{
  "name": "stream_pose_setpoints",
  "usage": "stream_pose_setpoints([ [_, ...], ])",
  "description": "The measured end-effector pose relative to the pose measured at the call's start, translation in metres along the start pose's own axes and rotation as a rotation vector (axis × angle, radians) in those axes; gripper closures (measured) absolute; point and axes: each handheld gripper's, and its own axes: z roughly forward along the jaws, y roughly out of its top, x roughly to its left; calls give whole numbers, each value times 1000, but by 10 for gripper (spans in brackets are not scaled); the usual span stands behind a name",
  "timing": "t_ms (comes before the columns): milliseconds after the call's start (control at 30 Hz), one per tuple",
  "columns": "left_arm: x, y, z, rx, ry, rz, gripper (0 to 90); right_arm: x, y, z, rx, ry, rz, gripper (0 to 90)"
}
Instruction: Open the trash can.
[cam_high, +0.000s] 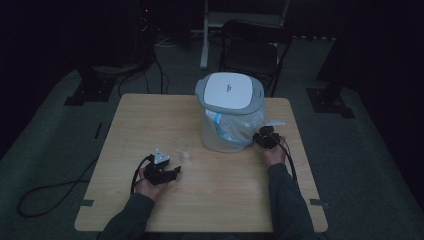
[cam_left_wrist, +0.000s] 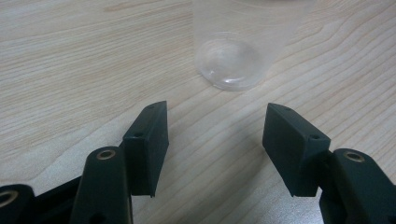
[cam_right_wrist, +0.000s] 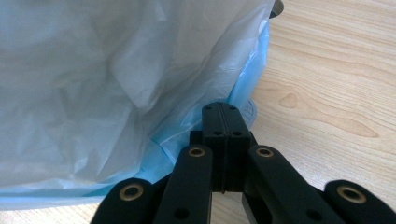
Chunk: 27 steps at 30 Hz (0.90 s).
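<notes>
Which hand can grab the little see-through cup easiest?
Left. The left hand-held gripper is open with the clear cup just ahead. The right hand-held gripper is shut beside the bin's bag.

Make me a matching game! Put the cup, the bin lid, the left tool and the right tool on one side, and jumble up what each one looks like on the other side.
Things:
1. cup
2. bin lid
3. left tool
4. right tool

Descriptions:
A. jaws shut tight together, beside the plastic bag
B. white, on top of the bin
C. see-through, standing on the wooden table
D. jaws wide open, pointing at the cup

Pairs: 1-C, 2-B, 3-D, 4-A
</notes>
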Motion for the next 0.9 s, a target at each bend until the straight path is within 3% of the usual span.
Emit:
stream_pose_setpoints([
  [900,0,0,0,1,-1,2,416,-1,-4,8,34,5,10,900],
])
